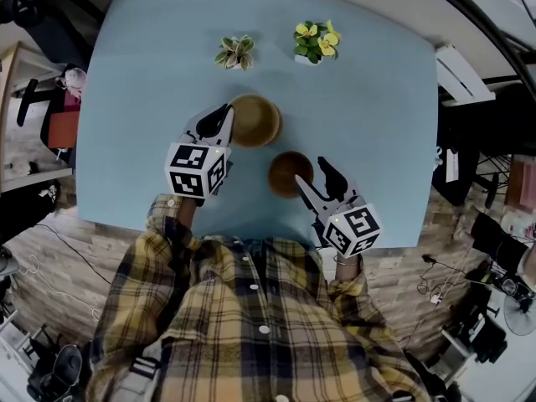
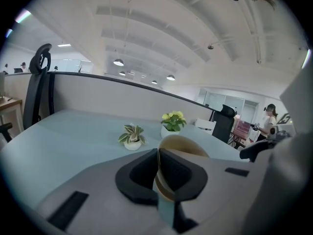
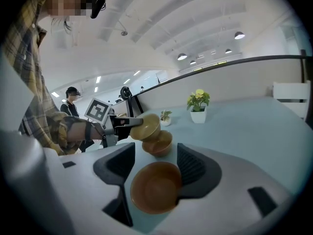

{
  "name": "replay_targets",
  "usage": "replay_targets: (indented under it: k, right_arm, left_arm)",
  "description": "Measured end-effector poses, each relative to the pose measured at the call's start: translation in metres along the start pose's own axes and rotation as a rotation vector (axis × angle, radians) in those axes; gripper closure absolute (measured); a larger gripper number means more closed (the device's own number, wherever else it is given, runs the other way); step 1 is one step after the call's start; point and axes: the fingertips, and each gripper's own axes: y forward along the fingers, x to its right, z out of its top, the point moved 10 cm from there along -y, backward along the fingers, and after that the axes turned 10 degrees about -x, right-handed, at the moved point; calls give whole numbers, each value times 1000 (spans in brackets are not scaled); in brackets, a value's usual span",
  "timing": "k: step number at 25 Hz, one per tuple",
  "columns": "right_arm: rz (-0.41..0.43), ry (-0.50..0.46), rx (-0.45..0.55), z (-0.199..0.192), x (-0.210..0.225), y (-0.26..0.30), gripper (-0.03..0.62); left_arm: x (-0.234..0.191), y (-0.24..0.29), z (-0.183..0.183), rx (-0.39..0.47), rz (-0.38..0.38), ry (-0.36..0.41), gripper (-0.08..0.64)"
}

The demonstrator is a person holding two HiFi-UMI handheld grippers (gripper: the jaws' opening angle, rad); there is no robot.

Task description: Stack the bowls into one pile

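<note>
A light blue table fills the middle of an open office. Overhead is a white vaulted ceiling with hanging lamps, and a low partition runs along the far edge. Around the table are office chairs, wood-pattern flooring and loose cables. Two small pots stand near the table's far side, a leafy plant and a yellow-flowered plant, close to each other. The person wears a yellow plaid shirt.

All three bowls are round with no long axis, and all face mouth-up. The pale bowl is tipped a little from level. The second bowl and the dark bowl sit flat on the table.

The left gripper is clamped on the pale bowl, with its pads pinching the wall at the rim nearest the person's left. This holds the bowl over the far part of the second bowl. From the right gripper view the two overlap, and I cannot say whether they touch. From the head view the pale bowl almost covers the one beneath it.

The right gripper has its jaws spread wide and grips nothing. The dark bowl rests on the table between them, nearer the person than the other two bowls. Its rim is close against one pad and clear of the other.
</note>
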Motion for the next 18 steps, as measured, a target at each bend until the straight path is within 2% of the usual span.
replay_targets:
  k: [10, 18]
  right_arm:
    - [-6, 32, -15, -4, 8, 2, 322]
    - [4, 42, -27, -6, 7, 5, 322]
  left_arm:
    - [6, 37, -7, -50, -2, 19, 552]
    - [8, 47, -14, -82, 24, 70, 551]
